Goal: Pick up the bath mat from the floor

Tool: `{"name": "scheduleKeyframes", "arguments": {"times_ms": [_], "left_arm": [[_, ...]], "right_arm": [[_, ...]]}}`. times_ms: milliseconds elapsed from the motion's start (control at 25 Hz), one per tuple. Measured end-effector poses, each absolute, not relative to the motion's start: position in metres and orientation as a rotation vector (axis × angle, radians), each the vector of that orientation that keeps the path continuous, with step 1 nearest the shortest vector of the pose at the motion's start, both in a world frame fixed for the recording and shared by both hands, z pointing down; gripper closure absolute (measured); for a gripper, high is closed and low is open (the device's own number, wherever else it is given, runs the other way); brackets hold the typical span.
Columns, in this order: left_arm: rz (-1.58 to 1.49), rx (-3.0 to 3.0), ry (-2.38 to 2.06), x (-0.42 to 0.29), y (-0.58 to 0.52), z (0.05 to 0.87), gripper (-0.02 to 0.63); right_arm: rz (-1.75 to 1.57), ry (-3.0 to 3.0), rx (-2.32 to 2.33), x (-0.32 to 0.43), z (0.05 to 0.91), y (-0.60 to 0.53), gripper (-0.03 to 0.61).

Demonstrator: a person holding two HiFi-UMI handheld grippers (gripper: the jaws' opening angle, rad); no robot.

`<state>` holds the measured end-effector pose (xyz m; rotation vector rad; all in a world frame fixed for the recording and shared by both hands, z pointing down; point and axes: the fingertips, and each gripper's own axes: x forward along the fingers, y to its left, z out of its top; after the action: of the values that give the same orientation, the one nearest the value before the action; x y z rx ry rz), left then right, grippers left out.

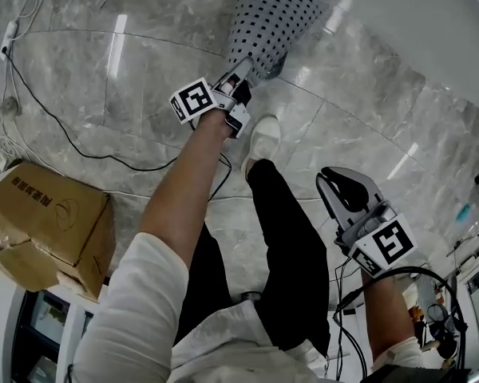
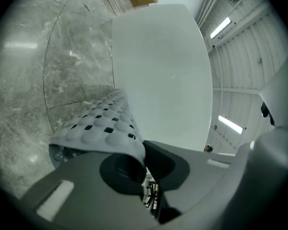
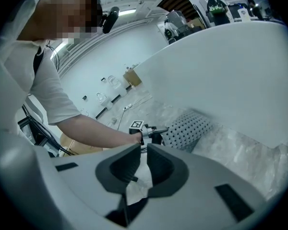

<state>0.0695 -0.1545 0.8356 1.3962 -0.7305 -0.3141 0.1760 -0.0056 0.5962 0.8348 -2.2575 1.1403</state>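
- Since the bath mat [image 1: 273,18] must leave the floor [image 1: 104,70], we are pinching its edge in the left gripper [image 1: 243,69].
- Our right gripper [image 1: 341,183] is hanging aside, slightly open, empty.

Nothing legible: cardboard box [image 1: 52,222] well left of the left gripper [image 1: 241,66] carries print too blurred to read.

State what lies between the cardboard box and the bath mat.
In the head view, a black cable crosses the marble floor there; the left claw grips the near edge of the bath mat.
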Motion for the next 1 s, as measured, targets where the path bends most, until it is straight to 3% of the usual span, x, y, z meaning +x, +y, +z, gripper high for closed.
{"name": "scheduleKeyframes", "arguments": {"times_ms": [280, 1000], "left_arm": [[-0.316, 1.443, -0.674, 0.078, -0.165, 0.775, 0.598], [-0.180, 1.507, -0.633, 0.016, -0.095, 0.573, 0.598]], "right_arm": [[1.137, -2.269, 0.863, 0.173, 0.573, -0.019, 0.558], [0.996, -2.241, 0.949, 0.128, 0.424, 0.002, 0.566]]}}
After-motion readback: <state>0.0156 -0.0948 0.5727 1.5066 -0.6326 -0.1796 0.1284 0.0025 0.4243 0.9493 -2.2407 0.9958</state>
